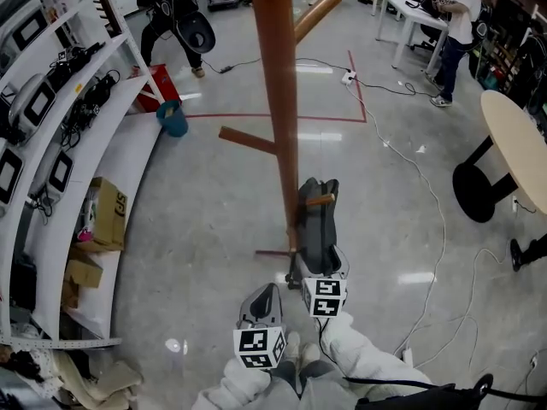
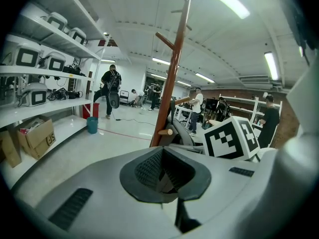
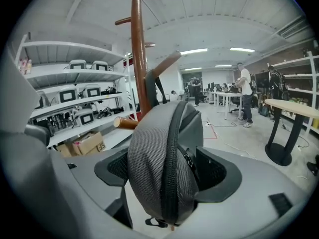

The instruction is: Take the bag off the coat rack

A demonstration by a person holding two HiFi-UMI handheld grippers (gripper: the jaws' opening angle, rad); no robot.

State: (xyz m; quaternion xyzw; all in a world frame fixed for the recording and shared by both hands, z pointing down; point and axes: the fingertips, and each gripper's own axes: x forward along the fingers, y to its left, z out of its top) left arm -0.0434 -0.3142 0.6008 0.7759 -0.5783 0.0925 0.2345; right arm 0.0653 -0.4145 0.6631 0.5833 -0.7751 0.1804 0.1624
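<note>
Wide apart, the fingers (image 3: 215, 172) of the right gripper (image 3: 170, 171) flank the bag (image 3: 152, 158) without squeezing it: a rounded grey mesh pouch with a dark zip running over its end and a black buckle on one side. It hangs from a short wooden peg (image 1: 320, 200) low on the rack (image 1: 278, 101), close against the pole. Short of the rack, the left gripper (image 2: 160, 173) has its fingers together on nothing.

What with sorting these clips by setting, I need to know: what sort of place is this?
Probably a lab or workshop: white shelving holding screened devices, white desks with people standing at them, and cables trailing across a floor marked with red tape.
</note>
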